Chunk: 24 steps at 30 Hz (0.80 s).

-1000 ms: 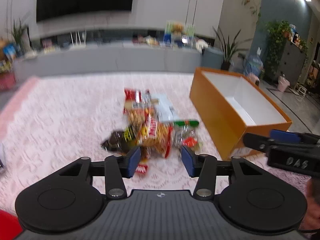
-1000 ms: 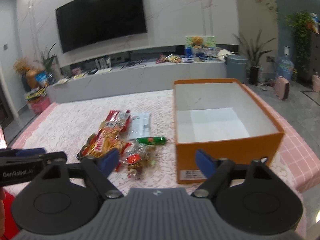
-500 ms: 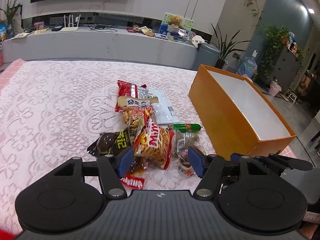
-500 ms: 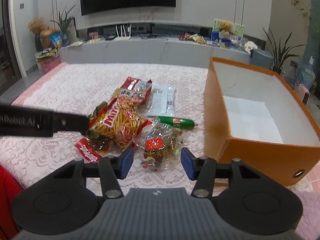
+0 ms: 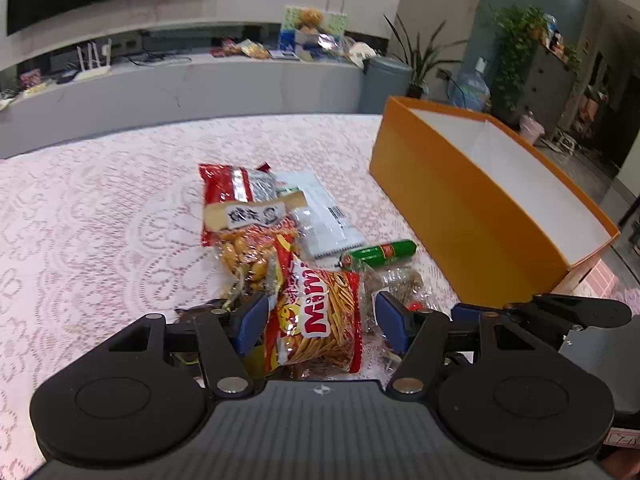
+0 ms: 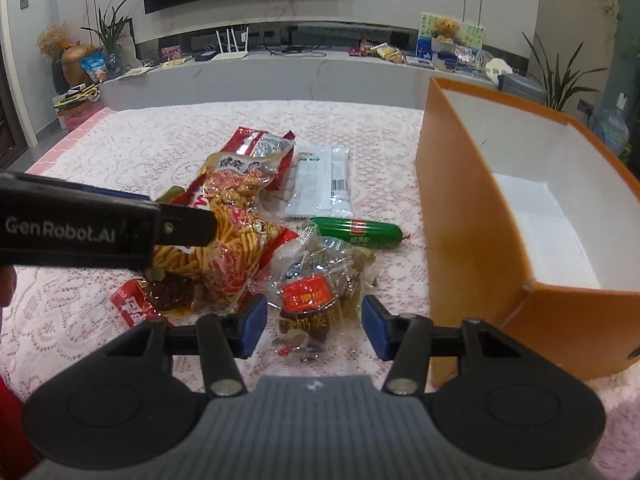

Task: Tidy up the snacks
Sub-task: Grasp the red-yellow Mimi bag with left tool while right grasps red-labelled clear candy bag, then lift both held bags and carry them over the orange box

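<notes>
Right wrist: orange box beside snack pile, left hand-held gripper over it.

Left tongs and right tongs both agape, angled downward.

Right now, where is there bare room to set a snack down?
Inside the orange box, its white floor is bare. The lace cloth left of the snack pile is free. Crowded: the strip between the green sausage and the box.
</notes>
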Motion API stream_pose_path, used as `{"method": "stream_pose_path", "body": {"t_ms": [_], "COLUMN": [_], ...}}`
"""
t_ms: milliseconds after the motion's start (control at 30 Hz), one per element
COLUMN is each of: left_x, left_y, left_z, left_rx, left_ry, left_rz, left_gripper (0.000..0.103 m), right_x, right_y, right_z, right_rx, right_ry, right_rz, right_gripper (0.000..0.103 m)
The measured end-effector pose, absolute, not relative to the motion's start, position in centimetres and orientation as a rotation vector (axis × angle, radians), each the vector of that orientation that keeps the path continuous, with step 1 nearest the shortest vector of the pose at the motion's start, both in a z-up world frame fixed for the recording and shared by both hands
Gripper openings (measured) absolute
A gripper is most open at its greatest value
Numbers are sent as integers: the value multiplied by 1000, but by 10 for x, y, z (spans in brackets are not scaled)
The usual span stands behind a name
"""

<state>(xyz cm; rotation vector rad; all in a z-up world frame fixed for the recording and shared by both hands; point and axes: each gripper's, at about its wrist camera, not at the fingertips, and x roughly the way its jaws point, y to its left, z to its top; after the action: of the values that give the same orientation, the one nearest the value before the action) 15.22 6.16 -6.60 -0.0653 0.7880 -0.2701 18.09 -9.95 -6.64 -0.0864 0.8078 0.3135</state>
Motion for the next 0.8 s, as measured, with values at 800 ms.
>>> {"method": "stream_pose_path", "body": {"t_ms": [800], "left_x": [177], "left_y": [34], "left_z": [-87], "left_rx": [47], "left_ry": [913], "left_rz": [-205], "left_gripper": [58], "right_x": [188], "right_y": [-101], "right_z": [-84], "right_rx": [-86], "right_ry": [847], "right_rz": [361], "right_gripper": [37]}}
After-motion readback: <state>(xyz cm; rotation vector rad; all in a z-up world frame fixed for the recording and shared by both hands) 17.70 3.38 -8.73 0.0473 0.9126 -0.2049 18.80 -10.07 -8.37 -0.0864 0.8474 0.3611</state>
